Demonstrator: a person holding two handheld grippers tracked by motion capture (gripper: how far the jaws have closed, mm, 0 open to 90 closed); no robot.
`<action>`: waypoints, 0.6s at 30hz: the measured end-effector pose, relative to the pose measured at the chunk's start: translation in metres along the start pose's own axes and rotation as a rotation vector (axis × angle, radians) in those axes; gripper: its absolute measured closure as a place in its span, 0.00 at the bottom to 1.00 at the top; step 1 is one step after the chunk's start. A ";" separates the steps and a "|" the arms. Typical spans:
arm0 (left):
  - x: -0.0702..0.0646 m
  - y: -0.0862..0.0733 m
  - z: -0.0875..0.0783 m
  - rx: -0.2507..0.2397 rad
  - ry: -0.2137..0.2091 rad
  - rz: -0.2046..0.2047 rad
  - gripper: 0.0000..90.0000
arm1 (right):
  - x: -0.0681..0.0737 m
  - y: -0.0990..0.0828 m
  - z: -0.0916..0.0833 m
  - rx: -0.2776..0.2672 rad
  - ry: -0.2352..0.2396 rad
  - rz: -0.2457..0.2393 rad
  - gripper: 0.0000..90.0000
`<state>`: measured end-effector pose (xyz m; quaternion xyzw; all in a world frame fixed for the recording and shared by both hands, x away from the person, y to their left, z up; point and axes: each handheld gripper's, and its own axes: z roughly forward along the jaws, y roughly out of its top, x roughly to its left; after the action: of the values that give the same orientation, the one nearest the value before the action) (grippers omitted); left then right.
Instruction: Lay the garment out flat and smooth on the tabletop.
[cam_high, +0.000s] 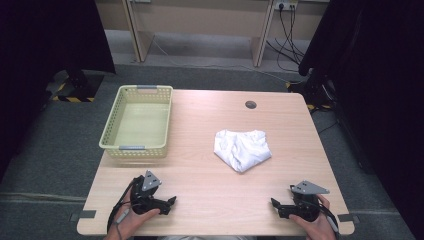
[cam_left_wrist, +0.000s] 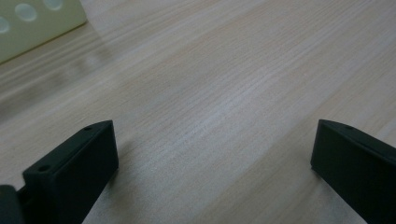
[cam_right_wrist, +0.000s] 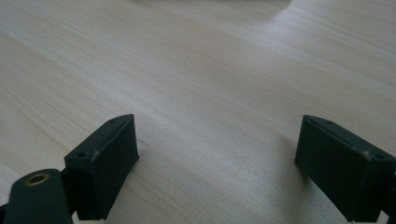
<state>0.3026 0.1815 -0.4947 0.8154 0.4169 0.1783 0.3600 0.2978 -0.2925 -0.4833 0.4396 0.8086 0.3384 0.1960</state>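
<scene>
High view puts the crumpled white cloth (cam_high: 242, 149) right of the basket (cam_high: 137, 121), well apart from both grippers (cam_high: 167, 204) (cam_high: 276, 206), whose own views show jaws wide and empty, so a shallow pinch could drag it.

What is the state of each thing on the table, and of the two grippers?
Pale yellow perforated plastic basket: upright, empty.
White crumpled cloth: bunched up, lying loose on the light wooden table.
Left gripper: fingers wide open, nothing between them.
Right gripper: fingers wide open, nothing between them.
</scene>
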 end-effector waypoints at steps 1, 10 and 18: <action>0.000 0.000 0.000 0.000 0.000 0.000 0.00 | 0.000 0.000 0.000 0.000 0.000 0.000 0.15; 0.000 0.000 0.000 0.000 0.000 0.000 0.00 | 0.000 0.000 0.000 0.001 0.002 -0.001 0.15; 0.000 0.000 0.000 0.000 0.001 -0.001 0.00 | -0.002 0.007 0.003 -0.011 0.025 -0.009 0.18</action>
<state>0.3027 0.1816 -0.4947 0.8151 0.4174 0.1786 0.3600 0.3045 -0.2910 -0.4803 0.4308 0.8110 0.3473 0.1899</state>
